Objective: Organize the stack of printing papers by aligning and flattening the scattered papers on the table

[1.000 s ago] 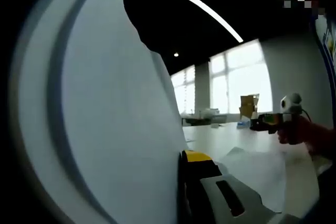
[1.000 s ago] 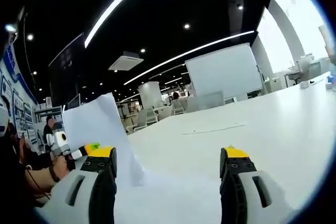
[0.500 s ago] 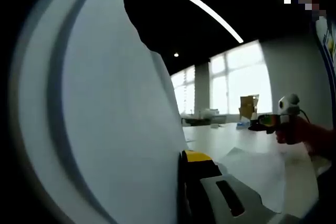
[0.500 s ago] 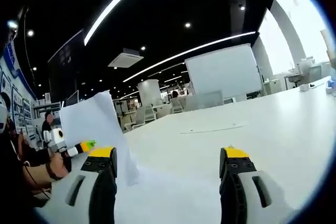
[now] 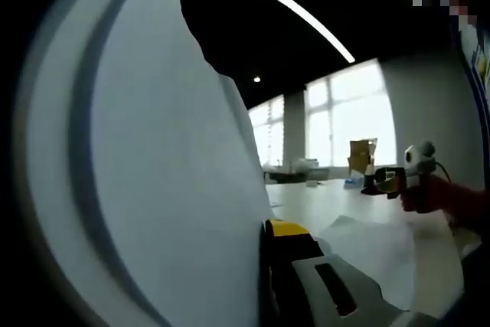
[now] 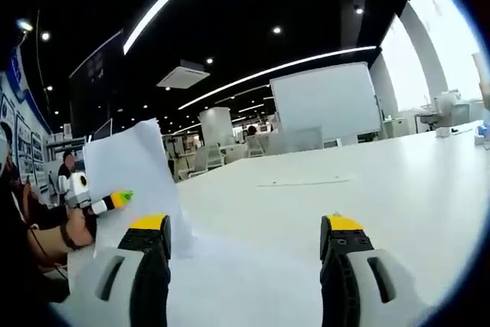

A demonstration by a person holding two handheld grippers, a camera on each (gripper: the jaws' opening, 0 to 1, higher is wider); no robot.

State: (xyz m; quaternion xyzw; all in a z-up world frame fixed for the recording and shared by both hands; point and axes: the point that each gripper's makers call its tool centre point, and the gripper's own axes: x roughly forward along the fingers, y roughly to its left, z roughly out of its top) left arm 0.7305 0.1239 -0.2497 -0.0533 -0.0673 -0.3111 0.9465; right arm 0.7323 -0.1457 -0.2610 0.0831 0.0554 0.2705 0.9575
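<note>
In the left gripper view we see our left hand-held gripper [image 5: 264,281] clamped on a stack of paper [image 5: 153,189] that stands upright and fills the left half of the frame. In the right gripper view our right hand-held gripper [image 6: 245,239] has its jaws wide apart around nothing, low over the white counter [image 6: 344,189]. At the left of that frame the paper rises from the counter, and more sheets [image 5: 375,254] lie flat at the lower right of the left gripper view.

A whiteboard [image 6: 328,103] stands behind the table [image 6: 367,189]; a cardboard box [image 5: 363,154] sits by the windows [image 5: 348,120].
</note>
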